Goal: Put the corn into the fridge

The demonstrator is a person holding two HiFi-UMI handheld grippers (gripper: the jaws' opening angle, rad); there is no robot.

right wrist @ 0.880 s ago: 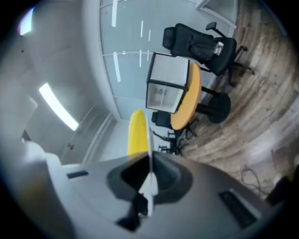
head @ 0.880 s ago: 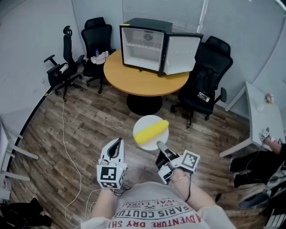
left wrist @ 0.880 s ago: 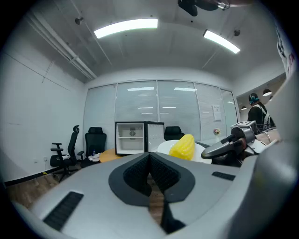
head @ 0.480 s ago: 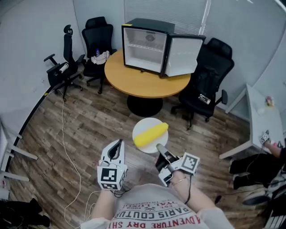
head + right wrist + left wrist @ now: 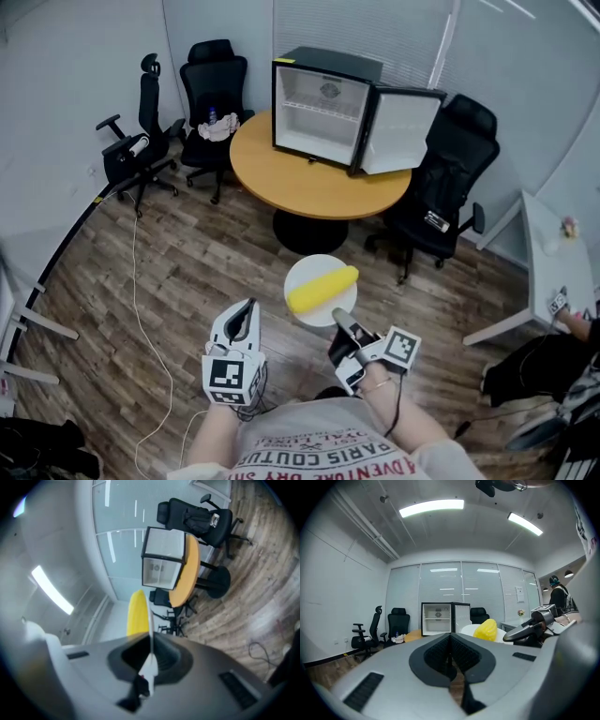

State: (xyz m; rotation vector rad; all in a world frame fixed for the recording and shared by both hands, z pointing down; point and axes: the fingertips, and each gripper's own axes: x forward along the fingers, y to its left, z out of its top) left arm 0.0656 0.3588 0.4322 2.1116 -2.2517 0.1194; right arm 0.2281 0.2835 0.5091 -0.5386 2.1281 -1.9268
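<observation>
Lying loose on the plate (image 5: 308, 268) clamped by its rim in the right gripper (image 5: 339, 322), the corn (image 5: 322, 287) could be rolled off by tilt; the left gripper (image 5: 246, 309) is closed, empty.

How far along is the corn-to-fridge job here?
Done: the fridge door stands open, and the corn lies on a white plate that the right gripper clamps by its rim. In hand: the plate hangs over the floor, short of the round table. Left: reach the fridge and put the corn inside. The left gripper is shut and empty.
</observation>
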